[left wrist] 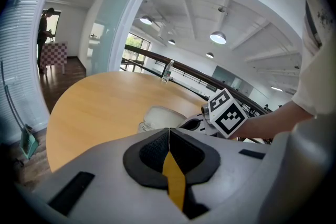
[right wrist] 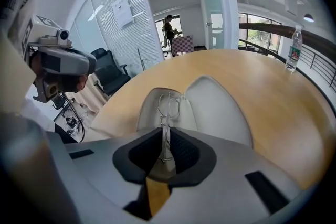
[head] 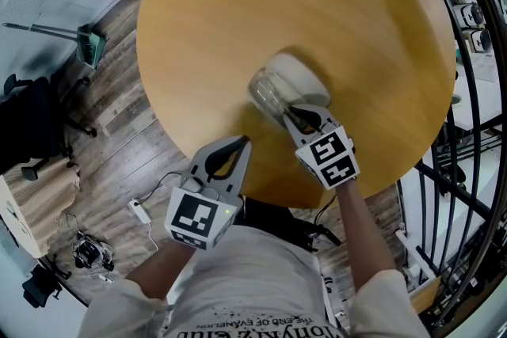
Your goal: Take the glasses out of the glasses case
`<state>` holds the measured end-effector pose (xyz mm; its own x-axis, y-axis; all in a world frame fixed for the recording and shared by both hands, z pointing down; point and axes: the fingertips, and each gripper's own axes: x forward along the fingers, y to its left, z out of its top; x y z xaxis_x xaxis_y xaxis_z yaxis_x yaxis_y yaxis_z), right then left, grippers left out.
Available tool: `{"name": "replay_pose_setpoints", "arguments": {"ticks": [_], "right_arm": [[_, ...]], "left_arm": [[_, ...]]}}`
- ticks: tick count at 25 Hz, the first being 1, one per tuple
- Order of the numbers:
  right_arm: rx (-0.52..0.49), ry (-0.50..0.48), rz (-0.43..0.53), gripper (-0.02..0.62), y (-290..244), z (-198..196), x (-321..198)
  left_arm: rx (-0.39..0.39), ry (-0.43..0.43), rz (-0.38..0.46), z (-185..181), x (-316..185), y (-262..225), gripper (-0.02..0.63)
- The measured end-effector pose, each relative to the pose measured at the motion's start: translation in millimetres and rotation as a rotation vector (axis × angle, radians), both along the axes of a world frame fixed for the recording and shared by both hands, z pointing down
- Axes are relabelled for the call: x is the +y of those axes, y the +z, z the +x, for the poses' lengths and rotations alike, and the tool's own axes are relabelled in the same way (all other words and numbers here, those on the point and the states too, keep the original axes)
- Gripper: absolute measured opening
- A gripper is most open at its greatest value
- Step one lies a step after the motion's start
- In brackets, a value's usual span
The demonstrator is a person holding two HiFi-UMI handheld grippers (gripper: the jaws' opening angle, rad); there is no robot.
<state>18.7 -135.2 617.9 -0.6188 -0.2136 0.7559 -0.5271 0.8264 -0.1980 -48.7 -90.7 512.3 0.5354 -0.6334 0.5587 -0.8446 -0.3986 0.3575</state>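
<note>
1. At the lower left of the head view, the left gripper (head: 235, 146) hangs at the near rim of the round counter (head: 222, 20). Its fingers are clenched flat together on nothing. I judge it is parked clear of the work, close enough to steady the case if needed.
2. Toward the middle, the glasses case (head: 297, 75) lies open on the counter. In the right gripper view its lid is folded back at the right of the tray, which leaves the inside reachable from the person's side.
3. The glasses (right wrist: 168, 105), a thin wire frame, sit in that tray and are not yet out.
4. The right gripper (right wrist: 165, 139) reaches into the case, its fingers grasping the wire of the glasses through a narrow slit. The thin metal is probably the only part standing proud enough to pinch. Such a hold looks slender and might slip, or drag the light case along.
5. At the upper right of the right gripper view, a water bottle (right wrist: 294, 49) stands near the far rim, well apart and no part of this.
</note>
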Motion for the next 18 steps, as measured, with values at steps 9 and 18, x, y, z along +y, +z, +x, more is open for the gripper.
{"name": "replay_pose_setpoints", "arguments": {"ticks": [9, 18], "right_arm": [[0.037, -0.063, -0.062, 0.057, 10, -1, 2], [0.076, -0.157, -0.102, 0.045, 17, -5, 3]], "left_arm": [[0.0, -0.007, -0.009, -1, 1, 2, 0.025], [-0.005, -0.016, -0.016, -1, -1, 5, 0.025]]}}
